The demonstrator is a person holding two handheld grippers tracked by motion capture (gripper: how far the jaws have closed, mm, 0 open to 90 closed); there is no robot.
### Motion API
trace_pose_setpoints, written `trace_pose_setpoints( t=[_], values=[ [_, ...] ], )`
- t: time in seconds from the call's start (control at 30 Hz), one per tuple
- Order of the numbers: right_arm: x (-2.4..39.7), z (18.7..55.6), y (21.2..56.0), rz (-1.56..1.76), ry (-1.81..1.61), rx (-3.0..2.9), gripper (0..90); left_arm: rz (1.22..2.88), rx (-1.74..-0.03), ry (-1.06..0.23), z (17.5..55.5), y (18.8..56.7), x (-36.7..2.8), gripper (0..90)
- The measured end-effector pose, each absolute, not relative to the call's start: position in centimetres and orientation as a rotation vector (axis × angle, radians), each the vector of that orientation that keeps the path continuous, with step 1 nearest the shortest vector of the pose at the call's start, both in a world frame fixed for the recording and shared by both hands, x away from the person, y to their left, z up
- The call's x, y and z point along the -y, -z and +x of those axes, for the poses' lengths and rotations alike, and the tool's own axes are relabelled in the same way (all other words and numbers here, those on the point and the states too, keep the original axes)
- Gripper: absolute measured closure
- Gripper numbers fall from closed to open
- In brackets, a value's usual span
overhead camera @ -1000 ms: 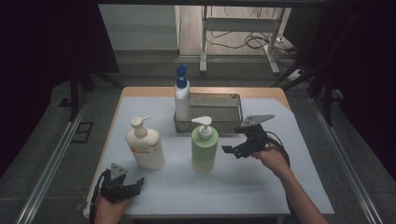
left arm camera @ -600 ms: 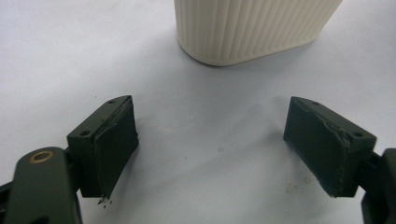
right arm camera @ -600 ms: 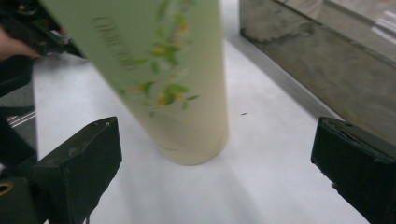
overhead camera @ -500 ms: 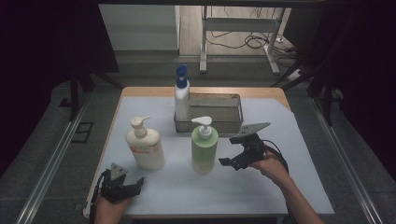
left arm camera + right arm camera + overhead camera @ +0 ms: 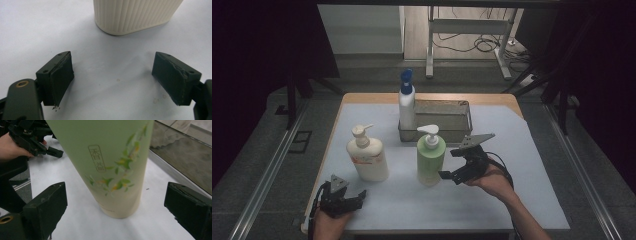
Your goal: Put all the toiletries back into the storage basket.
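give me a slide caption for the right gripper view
Open right gripper with its black jaws set either side of the upright pale green pump bottle on the white table cover, not yet touching it.

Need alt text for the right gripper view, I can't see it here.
A pale green bottle with a leaf print stands on the white table cover, centred ahead of the open right hand-held gripper. The metal tray lies behind, at right.
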State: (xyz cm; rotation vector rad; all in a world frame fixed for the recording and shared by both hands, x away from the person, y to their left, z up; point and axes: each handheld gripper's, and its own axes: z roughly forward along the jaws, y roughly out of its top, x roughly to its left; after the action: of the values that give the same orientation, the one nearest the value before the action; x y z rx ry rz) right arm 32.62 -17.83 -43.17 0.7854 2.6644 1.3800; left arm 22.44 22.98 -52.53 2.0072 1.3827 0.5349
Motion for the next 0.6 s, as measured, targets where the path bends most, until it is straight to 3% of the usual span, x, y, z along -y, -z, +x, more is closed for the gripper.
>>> trace_pose_setpoints(
  t=[0.6],
  values=[
    [13.7, 32.7, 43.3, 0.717, -1.315, -2.609, 1.1, 2.012, -1.378, -0.536, 22.5, 52.5, -23.0, 17.0]
  ],
)
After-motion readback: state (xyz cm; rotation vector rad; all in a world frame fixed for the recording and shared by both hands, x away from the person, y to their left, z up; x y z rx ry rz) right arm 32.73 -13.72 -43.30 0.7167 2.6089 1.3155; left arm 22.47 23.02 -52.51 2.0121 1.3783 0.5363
